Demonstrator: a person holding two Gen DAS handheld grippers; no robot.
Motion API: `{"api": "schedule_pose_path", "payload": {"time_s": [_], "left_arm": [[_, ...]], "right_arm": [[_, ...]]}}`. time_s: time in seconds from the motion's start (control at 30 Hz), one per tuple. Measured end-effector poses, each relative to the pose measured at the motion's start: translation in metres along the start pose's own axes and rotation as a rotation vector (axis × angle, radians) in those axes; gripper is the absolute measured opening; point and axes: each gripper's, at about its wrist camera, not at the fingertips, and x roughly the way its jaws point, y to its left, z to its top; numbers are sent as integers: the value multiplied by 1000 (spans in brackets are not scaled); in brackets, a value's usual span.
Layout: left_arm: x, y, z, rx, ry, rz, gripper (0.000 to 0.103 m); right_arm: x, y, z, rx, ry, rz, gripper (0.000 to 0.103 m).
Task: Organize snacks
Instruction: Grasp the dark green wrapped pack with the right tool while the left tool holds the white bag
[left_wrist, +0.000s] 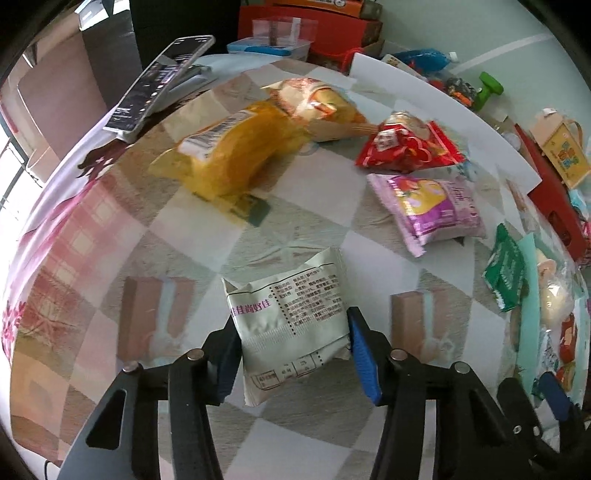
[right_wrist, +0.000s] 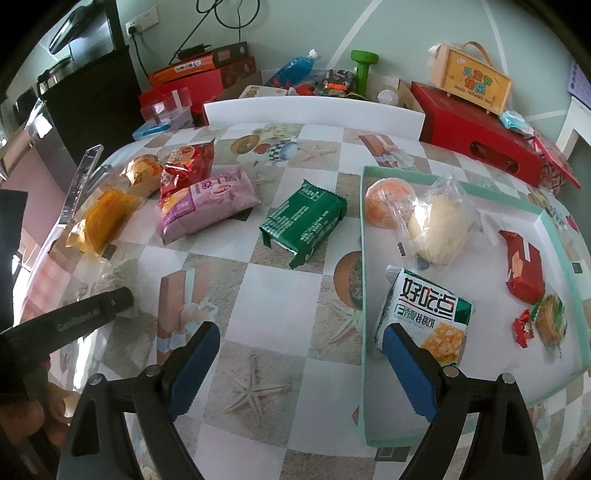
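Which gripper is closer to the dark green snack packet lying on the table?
Right. The right gripper hovers open just short of the green packet. The left gripper, shut on a white packet, is farther off to its side.

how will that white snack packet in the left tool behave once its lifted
The white packet, pinched between the left tool pads, looks puffy and creased, so probably light and squashy. Its glossy film may slip. Held near one end, the free end might sag.

Bare tablecloth (right_wrist: 258, 295) mid-table — green packet (right_wrist: 304, 225) beyond.
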Motion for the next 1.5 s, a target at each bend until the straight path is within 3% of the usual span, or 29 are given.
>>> {"api": "schedule_pose_path", "payload": {"time_s": [0.3, 0.67, 1.07, 1.27, 1.4, 1.5], "left_arm": [[-2, -12, 10, -27, -2, -45, 54], [-21, -17, 34, -34, -84, -85, 54], [-25, -22, 52, -32, -115, -98, 54], [-23, -22, 62, -35, -125, -91, 54], [-22, -21, 66, -40, -125, -98, 54], [-21, -18, 66, -49, -122, -102, 54]], "right_arm": [[0, -3, 9, 14, -18, 13, 92], [3, -5, 25, 11, -50, 13, 92], [14, -14, 53, 50, -72, 64, 91], [28, -28, 65, 110, -38, 107, 84], [38, -28, 72, 125, -10, 135, 72], [43, -25, 76, 121, 0, 145, 72]]}}
